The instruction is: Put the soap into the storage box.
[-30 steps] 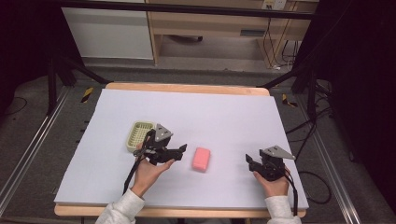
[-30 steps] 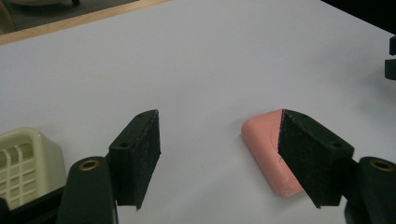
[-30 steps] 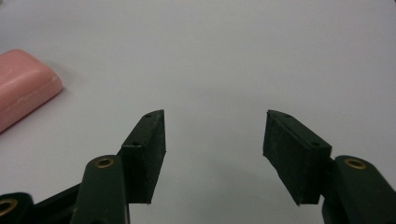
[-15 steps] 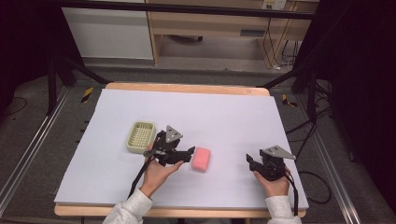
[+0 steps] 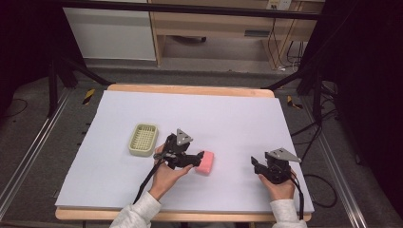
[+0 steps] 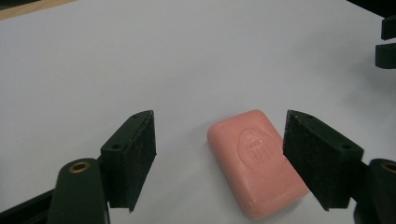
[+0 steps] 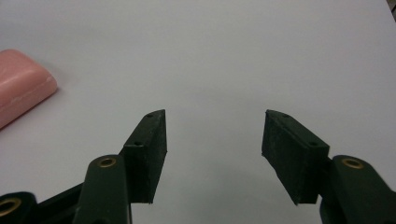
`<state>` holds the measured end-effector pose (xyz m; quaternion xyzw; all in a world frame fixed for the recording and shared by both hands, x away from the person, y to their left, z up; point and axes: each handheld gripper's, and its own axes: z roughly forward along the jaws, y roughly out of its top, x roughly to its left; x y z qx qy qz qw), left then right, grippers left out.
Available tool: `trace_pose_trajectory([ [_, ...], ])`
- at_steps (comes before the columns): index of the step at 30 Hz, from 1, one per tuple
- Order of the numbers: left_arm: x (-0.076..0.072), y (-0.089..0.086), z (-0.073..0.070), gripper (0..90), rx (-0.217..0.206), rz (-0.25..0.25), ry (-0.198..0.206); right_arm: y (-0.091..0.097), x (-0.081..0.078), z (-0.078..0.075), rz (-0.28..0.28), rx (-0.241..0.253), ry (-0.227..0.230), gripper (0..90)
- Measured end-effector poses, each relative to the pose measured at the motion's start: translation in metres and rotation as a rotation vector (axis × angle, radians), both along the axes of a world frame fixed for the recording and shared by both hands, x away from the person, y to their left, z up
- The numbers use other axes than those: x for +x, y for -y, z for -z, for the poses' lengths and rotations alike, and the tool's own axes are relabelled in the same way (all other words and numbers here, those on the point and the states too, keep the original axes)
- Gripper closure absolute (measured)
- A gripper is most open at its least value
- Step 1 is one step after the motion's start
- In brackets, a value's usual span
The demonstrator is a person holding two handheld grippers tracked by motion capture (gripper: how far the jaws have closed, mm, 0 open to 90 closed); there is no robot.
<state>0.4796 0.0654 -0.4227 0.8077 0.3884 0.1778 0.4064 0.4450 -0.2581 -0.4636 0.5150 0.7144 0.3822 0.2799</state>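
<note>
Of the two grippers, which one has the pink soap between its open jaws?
The left gripper: the pink soap lies on the table between its open jaws, untouched. The right gripper is open over bare table, with the soap off to its side.

One pink soap bar (image 5: 206, 162) — one green slotted soap dish (image 5: 143, 139) — two grippers: left (image 5: 198, 155), right (image 5: 254, 163).

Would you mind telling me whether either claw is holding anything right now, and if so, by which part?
Nothing is held. The left claw is open around the pink soap bar without touching it; the right claw is open over bare table.
</note>
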Motion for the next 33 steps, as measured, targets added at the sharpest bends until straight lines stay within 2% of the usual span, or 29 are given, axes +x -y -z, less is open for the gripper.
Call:
trace_pose_trajectory([
  [12, 0.003, 0.015, 0.009, 21.9, 0.032, 0.006, -0.021, 0.000, 0.000, 0.000, -0.001, -0.001, -0.006, 39.9],
  [18, 0.005, 0.022, 0.013, 21.8, 0.032, 0.003, -0.029, 0.001, 0.000, 0.000, -0.003, 0.001, -0.006, 40.0],
  [22, 0.006, 0.025, 0.015, 21.2, 0.055, 0.005, -0.036, 0.001, 0.000, 0.000, -0.002, 0.004, -0.005, 40.2],
  [33, 0.008, 0.031, 0.022, 20.2, 0.063, 0.006, -0.065, 0.001, 0.001, 0.000, -0.006, 0.002, -0.008, 40.8],
])
